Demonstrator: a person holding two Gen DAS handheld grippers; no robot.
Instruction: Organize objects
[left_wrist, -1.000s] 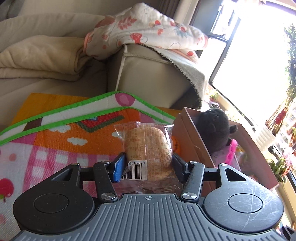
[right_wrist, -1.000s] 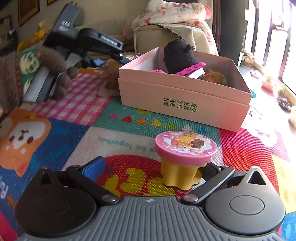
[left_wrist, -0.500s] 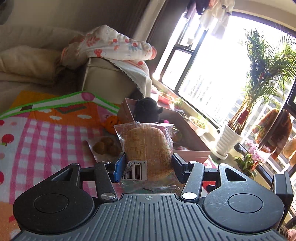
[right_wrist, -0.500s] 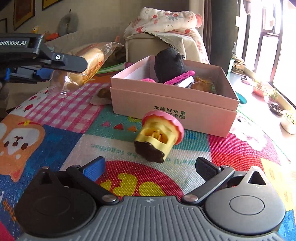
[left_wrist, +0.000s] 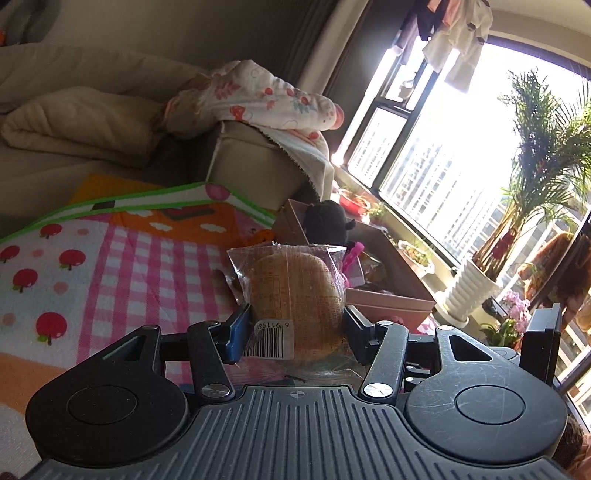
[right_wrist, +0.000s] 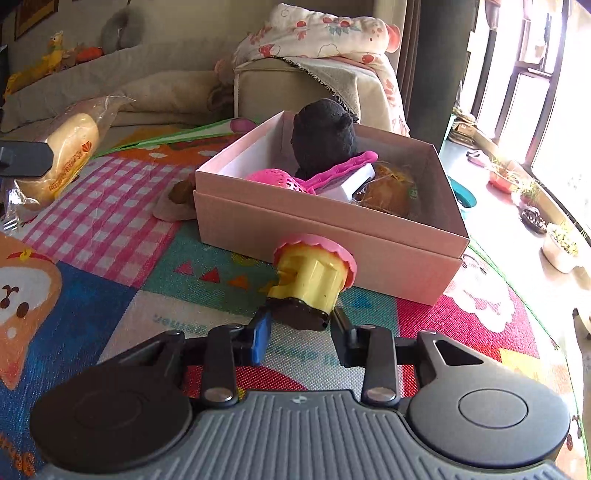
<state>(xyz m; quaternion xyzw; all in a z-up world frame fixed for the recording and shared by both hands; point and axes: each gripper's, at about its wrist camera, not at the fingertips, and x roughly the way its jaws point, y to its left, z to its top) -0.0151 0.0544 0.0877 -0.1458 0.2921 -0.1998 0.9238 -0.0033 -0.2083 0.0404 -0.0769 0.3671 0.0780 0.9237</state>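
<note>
My left gripper (left_wrist: 293, 325) is shut on a wrapped bread roll (left_wrist: 295, 291), held in the air to the left of the open pink box (right_wrist: 325, 236); the roll (right_wrist: 70, 147) also shows at the left of the right wrist view. My right gripper (right_wrist: 299, 328) has its jaws closing on the dark base of a yellow toy cup with a pink lid (right_wrist: 310, 277), which is tilted and lies between the pads just in front of the box. Inside the box are a black plush (right_wrist: 325, 136), a pink scoop (right_wrist: 280, 181) and a wrapped pastry (right_wrist: 391, 188).
A colourful play mat (right_wrist: 110, 229) covers the floor. A small brown item (right_wrist: 177, 192) lies against the box's left corner. A beige sofa (right_wrist: 295, 88) with a floral blanket (right_wrist: 325, 33) stands behind. Plant pots (right_wrist: 561, 247) line the window side on the right.
The right jaws have drawn in around the toy cup, which first tipped onto its side. The left gripper has swung with the bread roll towards the box and the window.
</note>
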